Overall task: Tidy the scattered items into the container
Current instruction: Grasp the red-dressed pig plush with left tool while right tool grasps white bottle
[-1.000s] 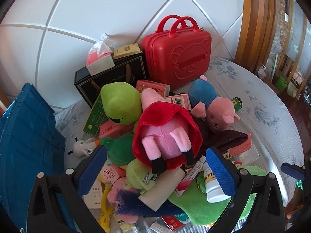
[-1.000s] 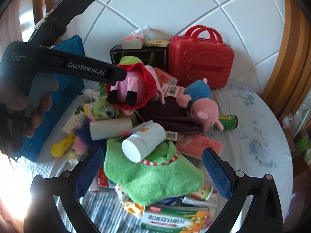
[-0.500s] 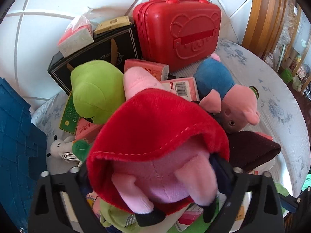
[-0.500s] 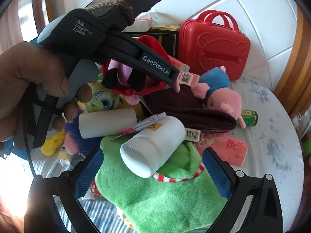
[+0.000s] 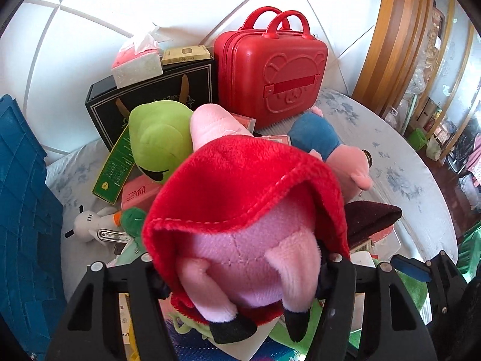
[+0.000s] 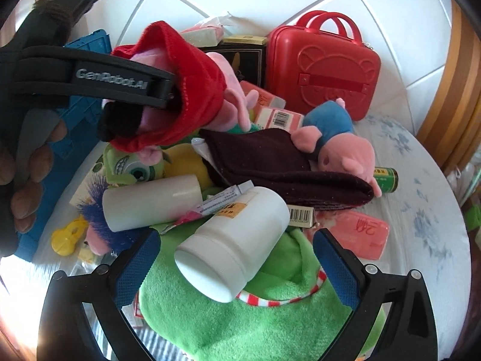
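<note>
Closed in and lifted since a second back: left hand-held gripper [image 5: 240,273] then stood spread short of the pile, now clamped on pink pig plush in red dress [image 5: 240,210], toy raised clear of the heap. Gripped at the rear end, legs and black feet poking back toward the camera, snout pointing at red suitcase [image 5: 270,69]. Low grip likely chosen because the padded body fills the jaws and the dress hem bunches there for friction. From the right wrist view, same plush [image 6: 192,90] hanging above the clutter, well left of the red suitcase, not touching anything below. Blue crate [image 5: 21,210], presumably the container, far left of the suitcase, close to the lifted toy, so short carry expected. Right hand-held gripper [image 6: 234,258] spread wide, holding nothing, hovering at white bottle [image 6: 234,240] lying on its side on green plush [image 6: 240,325], in front of the suitcase; probably staged for the next pick. Plush look: soft pile fabric, bright red dress with stitched hem, pale pink body, squashy, likely to sag but not slip. Blue-shirted pig plush [image 6: 336,141] lying on dark brown cloth [image 6: 285,168] just below the suitcase, untouched.
</note>
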Tool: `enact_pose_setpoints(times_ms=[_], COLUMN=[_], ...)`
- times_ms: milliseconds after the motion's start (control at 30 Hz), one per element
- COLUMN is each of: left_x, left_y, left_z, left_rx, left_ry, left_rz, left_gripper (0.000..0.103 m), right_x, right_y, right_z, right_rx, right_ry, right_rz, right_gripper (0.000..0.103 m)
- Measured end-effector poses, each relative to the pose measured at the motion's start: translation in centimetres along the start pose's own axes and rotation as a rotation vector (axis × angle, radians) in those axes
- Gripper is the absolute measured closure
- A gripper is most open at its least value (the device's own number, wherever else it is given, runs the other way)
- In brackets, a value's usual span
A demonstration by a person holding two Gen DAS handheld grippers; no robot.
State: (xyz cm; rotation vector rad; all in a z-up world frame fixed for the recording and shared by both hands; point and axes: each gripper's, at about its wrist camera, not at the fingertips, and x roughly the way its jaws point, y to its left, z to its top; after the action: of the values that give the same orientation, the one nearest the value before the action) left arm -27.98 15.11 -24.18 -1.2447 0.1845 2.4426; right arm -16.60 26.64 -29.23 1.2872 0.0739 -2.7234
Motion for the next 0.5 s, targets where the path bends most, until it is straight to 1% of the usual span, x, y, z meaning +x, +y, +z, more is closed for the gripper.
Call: enact_pose_setpoints(times_ms=[33, 67, 100, 133, 200, 233, 333, 367, 500], left_x=[-0.3, -0.5, -0.8, -1.0, -1.6, -1.9, -2.5, -2.7, -3.5], left_y=[0.1, 0.2, 0.3, 0.4, 0.5, 0.5, 0.6, 0.6, 0.6], left_z=[-0.1, -0.2, -0.3, -0.4, -0.5, -0.6, -0.9, -1.0, -1.3], left_rx=[-0.001, -0.002, -0.004, -0.007, -0.007, -0.004, 0.003, 0.003, -0.001], left_ry=[-0.004, -0.007, -0.01, -0.012, -0.02, -0.024, -0.03, -0.032, -0.039], left_rz=[0.0, 0.001, 0.001, 0.001, 0.004, 0.006, 0.006, 0.007, 0.012], left_gripper=[0.039, 0.039, 0.039, 0.039, 0.039, 0.039, 0.039, 0.039, 0.039], right_x=[0.3, 0.6, 1.0, 1.2, 1.2, 1.1, 0.7, 0.5, -0.4], right_y=[-0.1, -0.2, -0.2, -0.3, -0.4, -0.5, -0.6, -0.7, -0.8], right_z=[0.1, 0.2, 0.2, 0.2, 0.2, 0.2, 0.1, 0.0, -0.1], right_rx=[0.005, 0.008, 0.014, 0.021, 0.03, 0.034, 0.047, 0.05, 0.057], right_ry=[0.004, 0.015, 0.027, 0.035, 0.037, 0.037, 0.033, 0.032, 0.032], right_rz=[-0.008, -0.012, -0.013, -0.018, -0.024, -0.024, -0.018, -0.018, -0.013], right_gripper=[0.003, 0.007, 0.015, 0.019, 0.037, 0.039, 0.05, 0.056, 0.056])
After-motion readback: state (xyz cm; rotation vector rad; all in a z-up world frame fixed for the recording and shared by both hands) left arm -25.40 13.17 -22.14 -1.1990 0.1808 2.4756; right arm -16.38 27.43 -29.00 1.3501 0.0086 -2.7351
